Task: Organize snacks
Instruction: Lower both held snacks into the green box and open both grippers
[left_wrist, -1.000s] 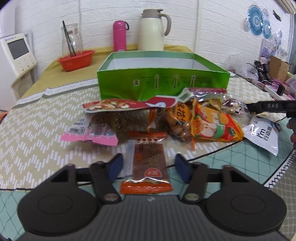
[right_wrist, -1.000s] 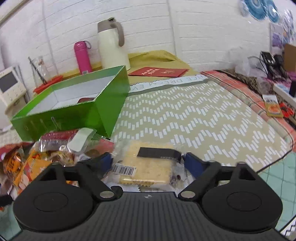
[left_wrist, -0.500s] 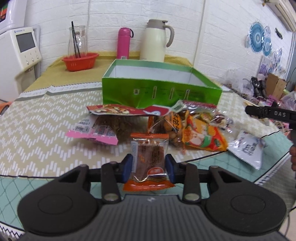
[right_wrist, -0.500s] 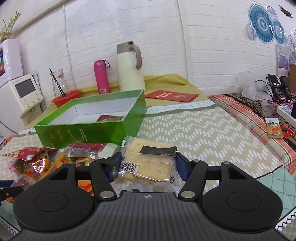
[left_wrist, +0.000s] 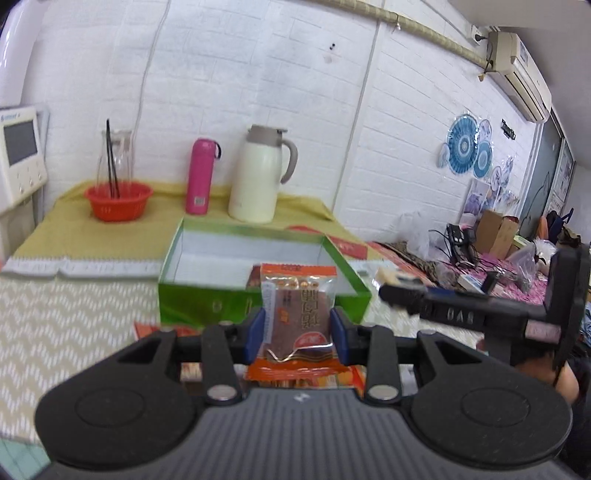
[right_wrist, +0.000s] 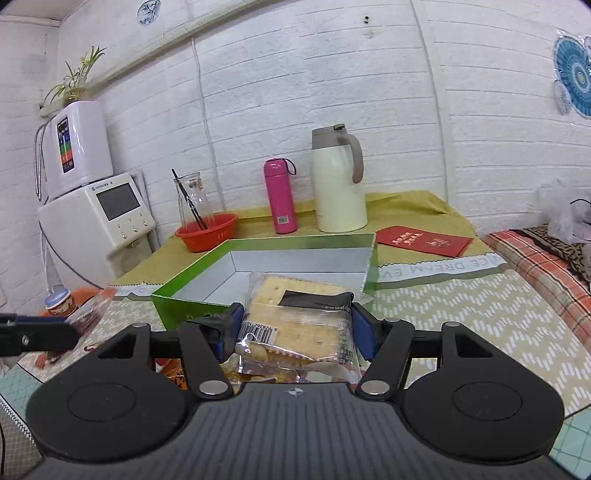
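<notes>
My left gripper (left_wrist: 297, 328) is shut on an orange and brown snack packet (left_wrist: 297, 314), held upright in the air in front of the green box (left_wrist: 207, 302). My right gripper (right_wrist: 295, 328) is shut on a clear cracker packet (right_wrist: 295, 317), held above the near edge of the same green box (right_wrist: 177, 306). The box is open, with a silver lining; a dark red packet (left_wrist: 254, 277) lies inside it. The right gripper also shows at the right of the left wrist view (left_wrist: 395, 293). Other snack packets under the grippers are mostly hidden.
Behind the box stand a white jug (left_wrist: 262, 177), a pink bottle (left_wrist: 199, 177) and a red basket (left_wrist: 118, 199) with a glass carafe. A red envelope (right_wrist: 424, 240) lies right of the box. A white appliance (right_wrist: 99, 221) stands at the left.
Both grippers closed on their packets and lifted them off the table toward the green box. The snack pile has dropped below the view.
</notes>
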